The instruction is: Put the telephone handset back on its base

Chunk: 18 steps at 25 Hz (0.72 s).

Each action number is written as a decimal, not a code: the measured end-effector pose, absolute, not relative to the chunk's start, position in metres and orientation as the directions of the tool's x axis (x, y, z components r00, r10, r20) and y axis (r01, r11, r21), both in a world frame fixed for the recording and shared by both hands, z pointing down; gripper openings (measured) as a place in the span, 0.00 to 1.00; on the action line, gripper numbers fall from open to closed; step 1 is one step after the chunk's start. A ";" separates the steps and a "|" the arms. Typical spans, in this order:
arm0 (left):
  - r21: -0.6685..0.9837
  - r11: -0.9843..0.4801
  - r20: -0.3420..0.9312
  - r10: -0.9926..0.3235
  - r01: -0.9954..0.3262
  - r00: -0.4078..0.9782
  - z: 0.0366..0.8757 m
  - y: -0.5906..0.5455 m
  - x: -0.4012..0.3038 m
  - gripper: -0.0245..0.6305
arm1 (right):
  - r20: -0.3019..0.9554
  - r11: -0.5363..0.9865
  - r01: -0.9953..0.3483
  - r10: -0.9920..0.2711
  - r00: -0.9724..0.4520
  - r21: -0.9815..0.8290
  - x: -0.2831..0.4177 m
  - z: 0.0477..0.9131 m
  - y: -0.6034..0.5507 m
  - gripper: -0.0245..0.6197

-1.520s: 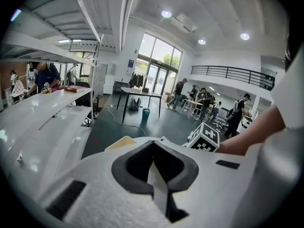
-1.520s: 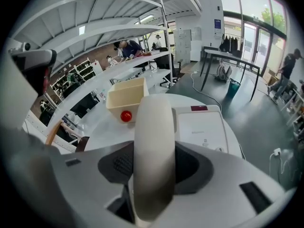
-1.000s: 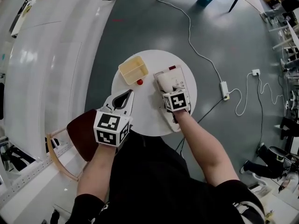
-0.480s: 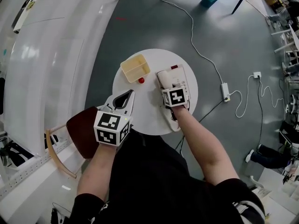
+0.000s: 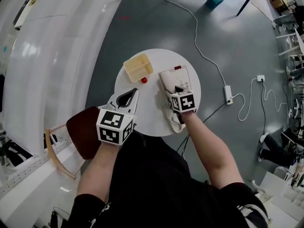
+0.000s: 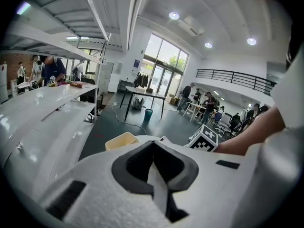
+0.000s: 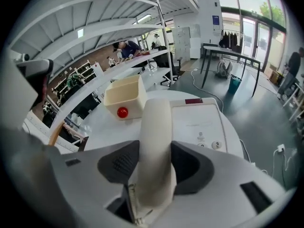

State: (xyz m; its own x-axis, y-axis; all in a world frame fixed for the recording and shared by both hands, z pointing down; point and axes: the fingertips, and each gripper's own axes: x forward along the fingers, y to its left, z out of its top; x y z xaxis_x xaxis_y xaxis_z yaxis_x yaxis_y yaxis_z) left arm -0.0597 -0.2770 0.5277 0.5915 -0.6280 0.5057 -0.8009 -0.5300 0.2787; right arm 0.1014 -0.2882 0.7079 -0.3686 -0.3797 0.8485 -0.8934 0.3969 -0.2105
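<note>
The round white table (image 5: 147, 120) has the phone base (image 5: 185, 77) on its right side. The handset (image 7: 156, 137) sits low along the left side of the base, and the right gripper (image 5: 176, 91) is squeezed tight on it. The job looks almost done: I think what is left is to press the handset all the way down and let go, while the left gripper (image 5: 127, 99) waits pinched closed on nothing near the table's edge.
</note>
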 end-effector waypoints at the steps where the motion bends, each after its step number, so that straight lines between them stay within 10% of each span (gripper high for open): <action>1: 0.280 -0.531 0.505 -0.627 -0.800 0.593 0.527 -0.277 -0.059 0.05 | 0.851 0.399 -0.893 -0.377 -0.366 -0.207 0.101 0.708 -0.289 0.37; 18: 0.288 -0.537 0.480 -0.635 -0.793 0.605 0.512 -0.277 -0.066 0.05 | 0.872 0.313 -0.924 -0.362 -0.329 -0.218 0.104 0.704 -0.292 0.41</action>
